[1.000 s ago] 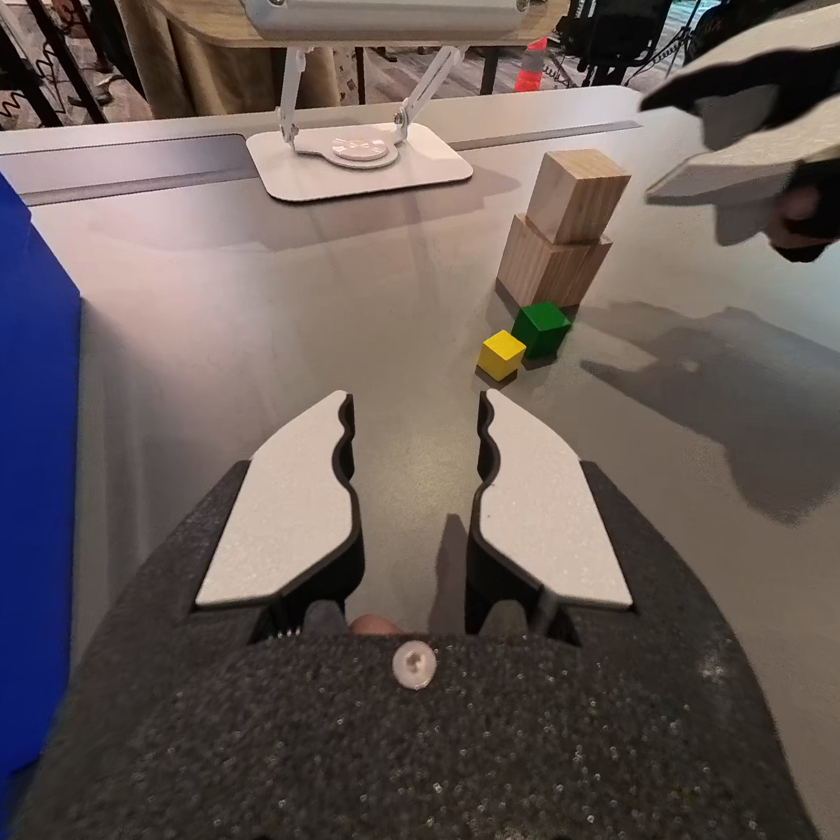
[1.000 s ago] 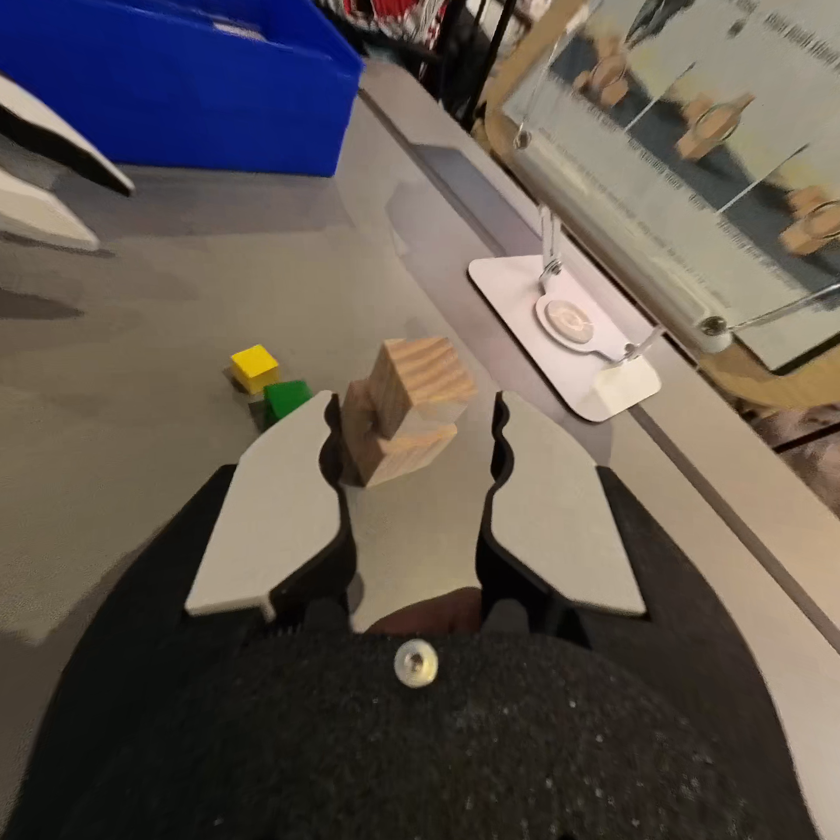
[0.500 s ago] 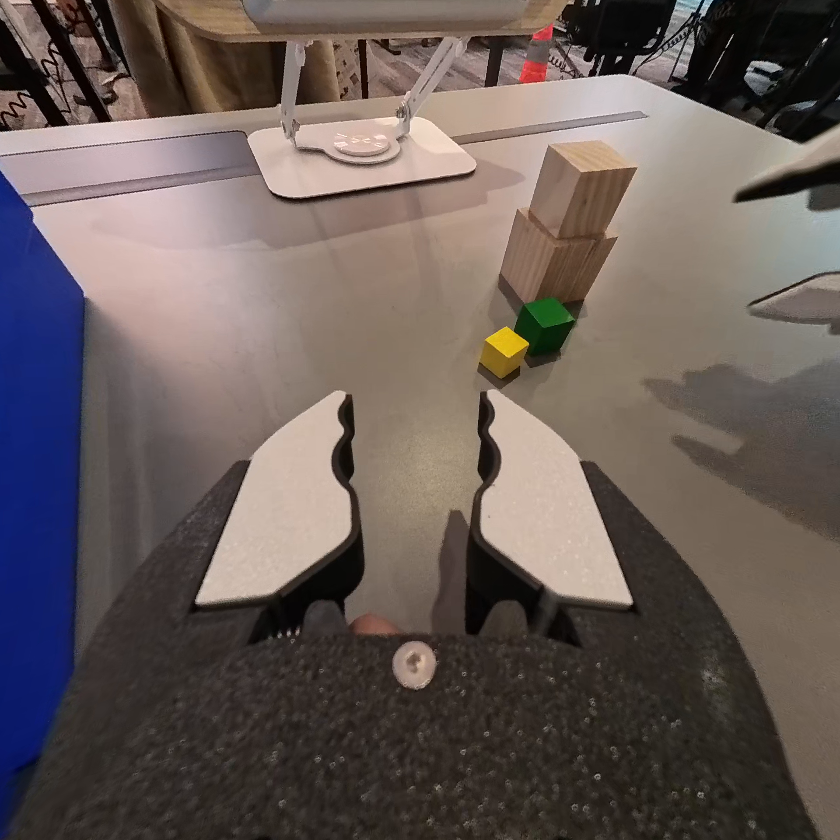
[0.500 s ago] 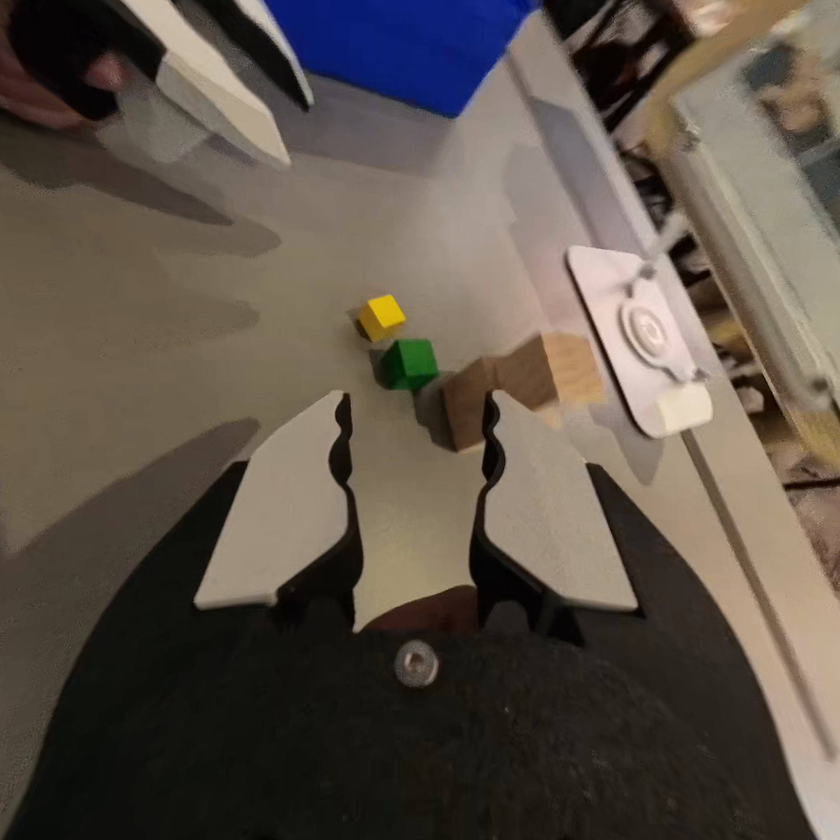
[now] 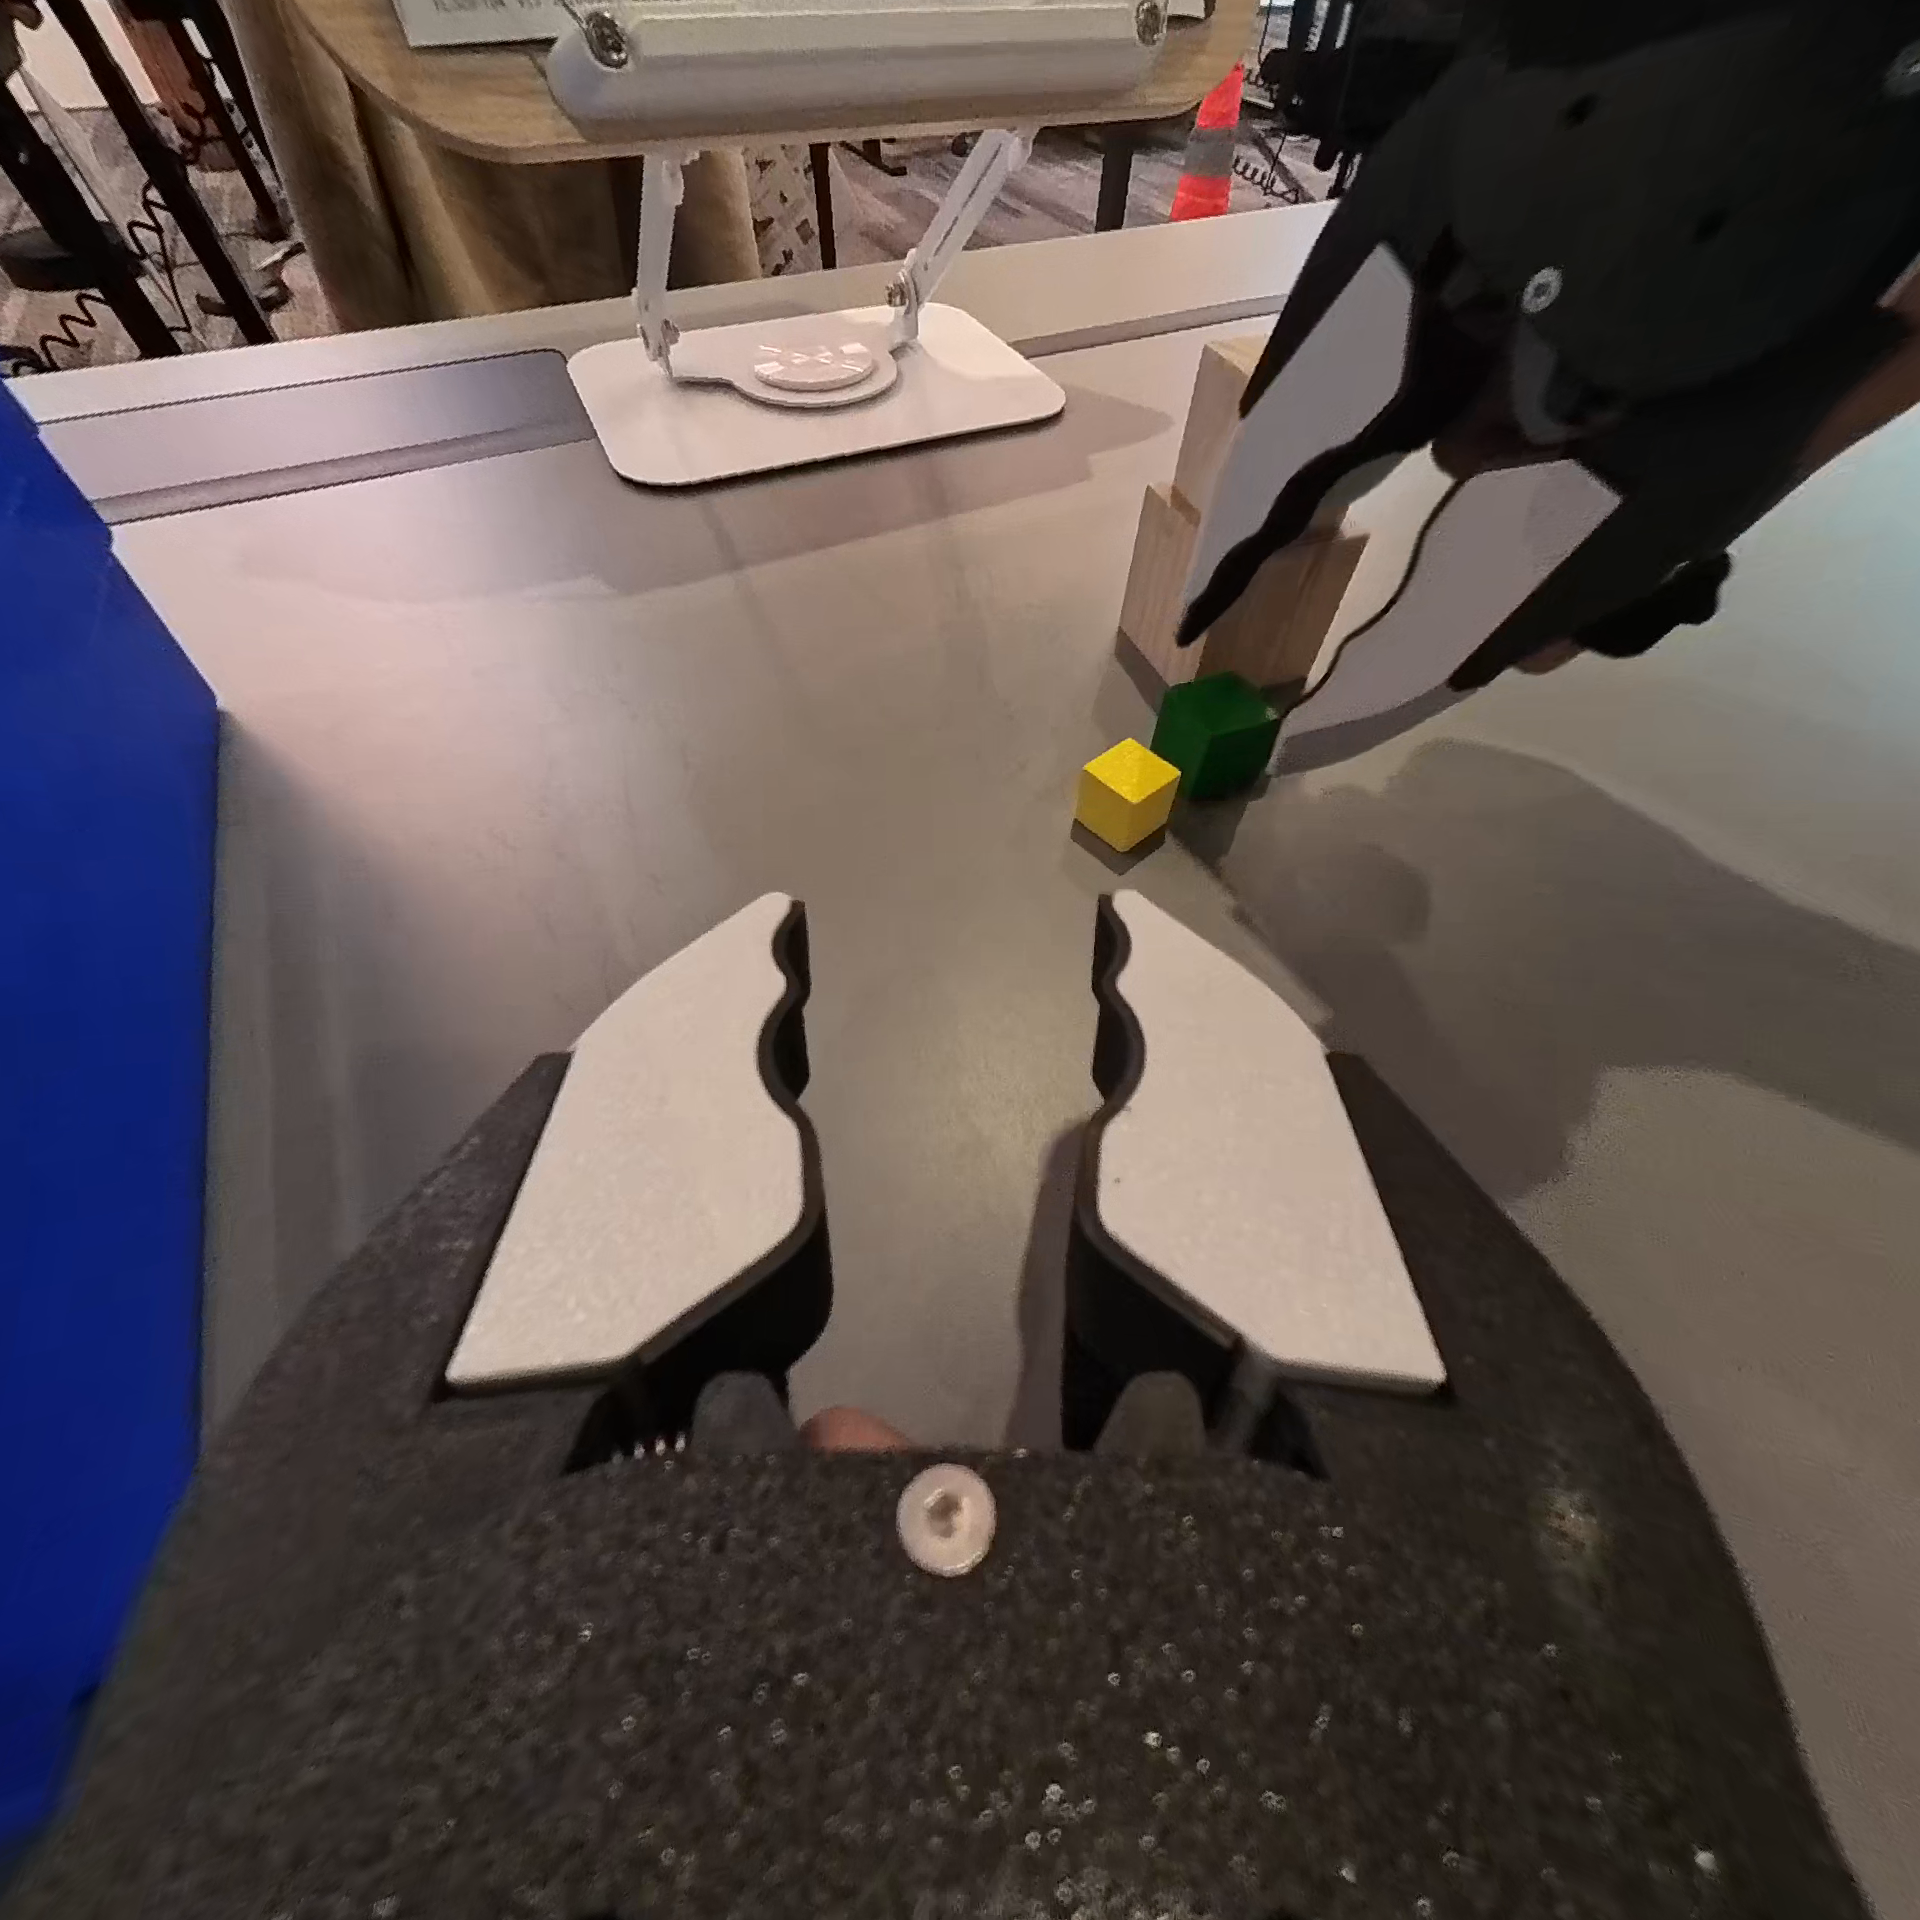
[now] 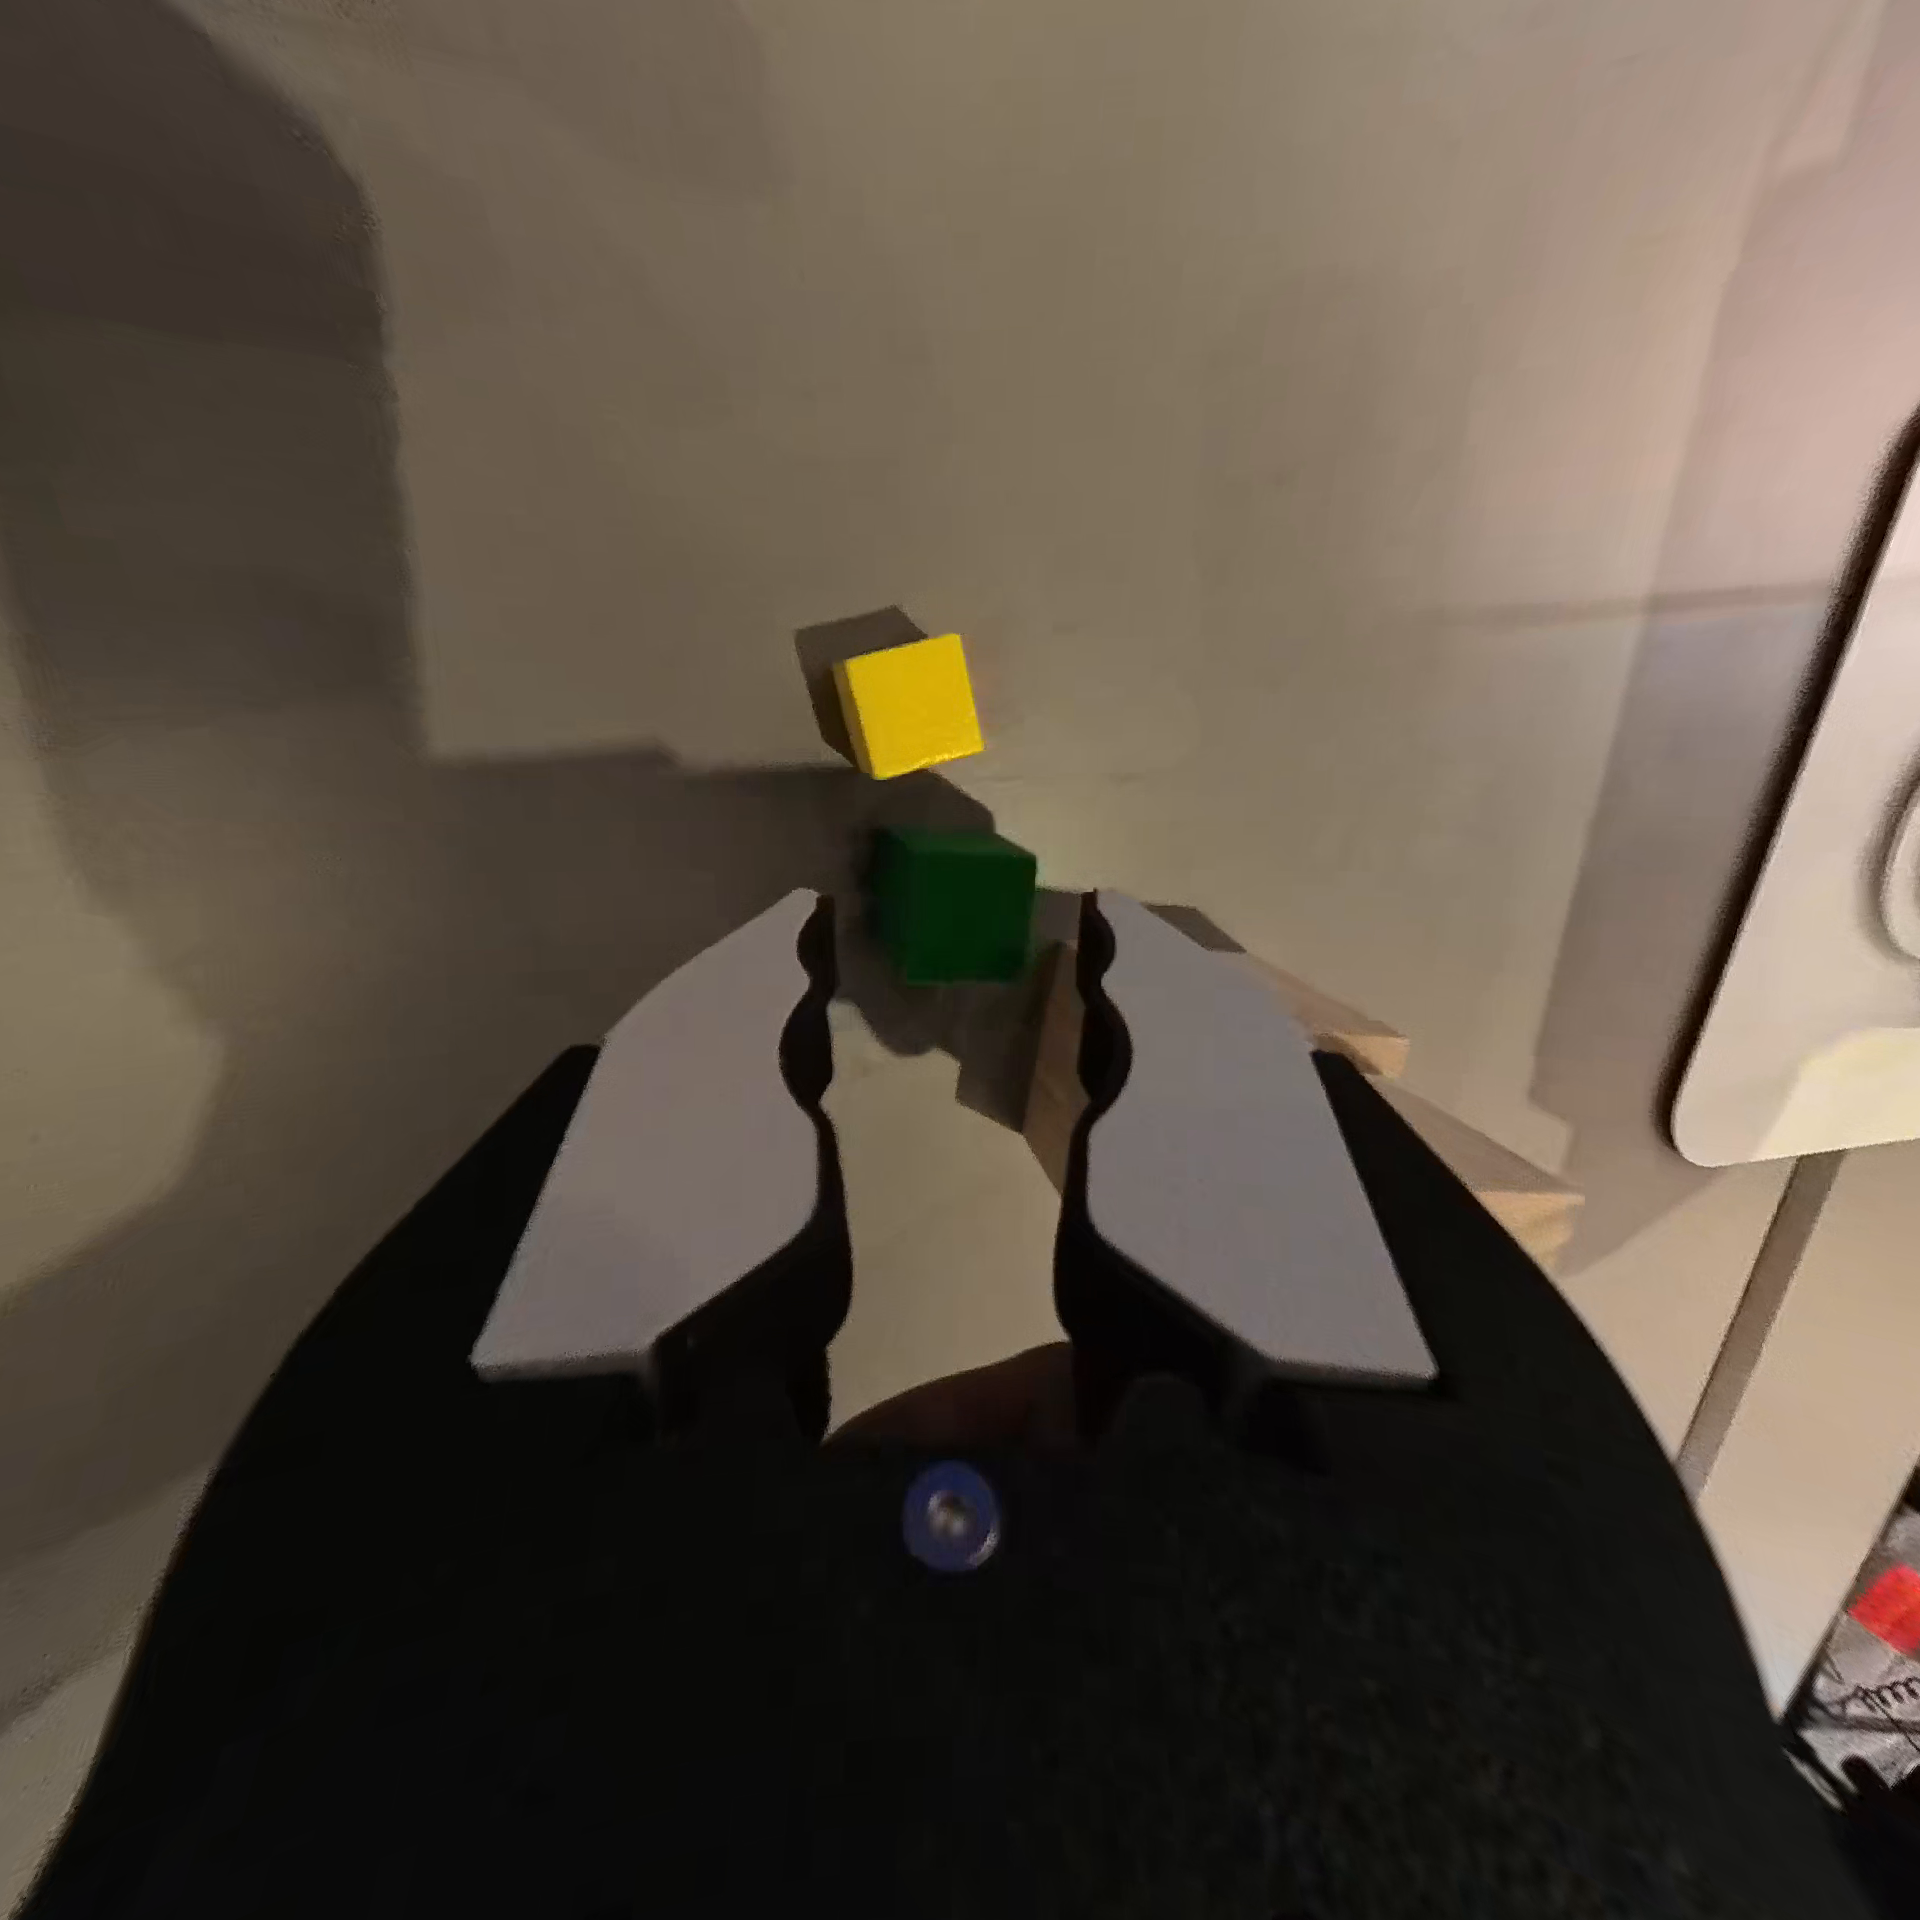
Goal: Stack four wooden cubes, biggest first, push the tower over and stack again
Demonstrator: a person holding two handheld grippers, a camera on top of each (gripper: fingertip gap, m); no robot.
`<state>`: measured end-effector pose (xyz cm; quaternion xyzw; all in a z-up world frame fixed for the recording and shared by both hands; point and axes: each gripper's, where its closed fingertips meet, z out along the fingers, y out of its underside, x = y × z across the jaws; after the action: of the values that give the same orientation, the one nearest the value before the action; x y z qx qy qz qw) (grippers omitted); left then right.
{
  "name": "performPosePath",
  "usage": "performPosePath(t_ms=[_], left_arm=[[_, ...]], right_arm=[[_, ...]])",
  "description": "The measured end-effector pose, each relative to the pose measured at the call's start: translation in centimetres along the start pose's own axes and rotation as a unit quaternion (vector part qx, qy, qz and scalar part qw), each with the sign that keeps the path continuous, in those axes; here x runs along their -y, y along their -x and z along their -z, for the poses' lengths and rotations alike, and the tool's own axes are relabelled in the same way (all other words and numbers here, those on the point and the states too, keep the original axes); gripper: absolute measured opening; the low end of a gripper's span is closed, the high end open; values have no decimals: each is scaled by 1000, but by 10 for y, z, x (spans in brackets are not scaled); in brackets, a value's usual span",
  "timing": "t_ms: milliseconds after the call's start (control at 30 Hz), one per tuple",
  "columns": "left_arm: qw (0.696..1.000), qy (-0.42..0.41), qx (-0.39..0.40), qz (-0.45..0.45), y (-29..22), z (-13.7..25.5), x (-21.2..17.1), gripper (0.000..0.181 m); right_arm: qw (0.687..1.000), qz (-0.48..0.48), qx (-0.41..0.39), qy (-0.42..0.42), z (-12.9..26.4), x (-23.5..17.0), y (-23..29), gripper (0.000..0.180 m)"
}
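Two plain wooden cubes are stacked on the grey table: the medium cube [image 5: 1214,416] sits skewed on the big cube [image 5: 1155,597]. A green cube [image 5: 1216,738] and a smaller yellow cube [image 5: 1129,795] lie just in front of the stack, close together. My right gripper [image 5: 1238,677] is open and points down at the green cube, its tips level with the cube's top. In the right wrist view the green cube [image 6: 956,904] sits at my open right gripper's [image 6: 951,914] tips, the yellow cube [image 6: 909,707] beyond it, and the wooden stack [image 6: 1351,1034] behind the right finger. My left gripper [image 5: 948,914] is open and empty, short of the yellow cube.
A blue bin [image 5: 83,935] stands close on the left. A white stand base [image 5: 831,416] sits at the table's far edge and also shows in the right wrist view [image 6: 1818,883]. A groove runs along the back of the table. The smaller yellow cube [image 5: 1129,795] is about 4 cm from my right fingertips and 9 cm from my left. The right camera catches it too, in the right wrist view [image 6: 879,672].
My right gripper has swung away from the wooden stack and come down over the green cube, pointing downward. The left gripper and all the cubes have stayed in place.
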<state>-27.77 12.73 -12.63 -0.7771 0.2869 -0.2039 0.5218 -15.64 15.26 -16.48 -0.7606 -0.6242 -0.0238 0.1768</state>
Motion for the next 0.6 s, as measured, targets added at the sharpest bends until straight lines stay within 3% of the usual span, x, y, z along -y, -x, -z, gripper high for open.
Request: performPosePath(t_ms=[200, 367, 600], left_arm=[[1000, 18, -5, 0, -1, -4, -4, 52], [1000, 20, -6, -2, -2, -4, -5, 52], [1000, 22, -5, -6, -2, -5, -5, 52]], right_arm=[[999, 19, -14, 32, -11, -4, 0, 30], [999, 33, -28, 28, -5, -1, 3, 29], [994, 22, -100, -48, 88, 21, -26, 29]])
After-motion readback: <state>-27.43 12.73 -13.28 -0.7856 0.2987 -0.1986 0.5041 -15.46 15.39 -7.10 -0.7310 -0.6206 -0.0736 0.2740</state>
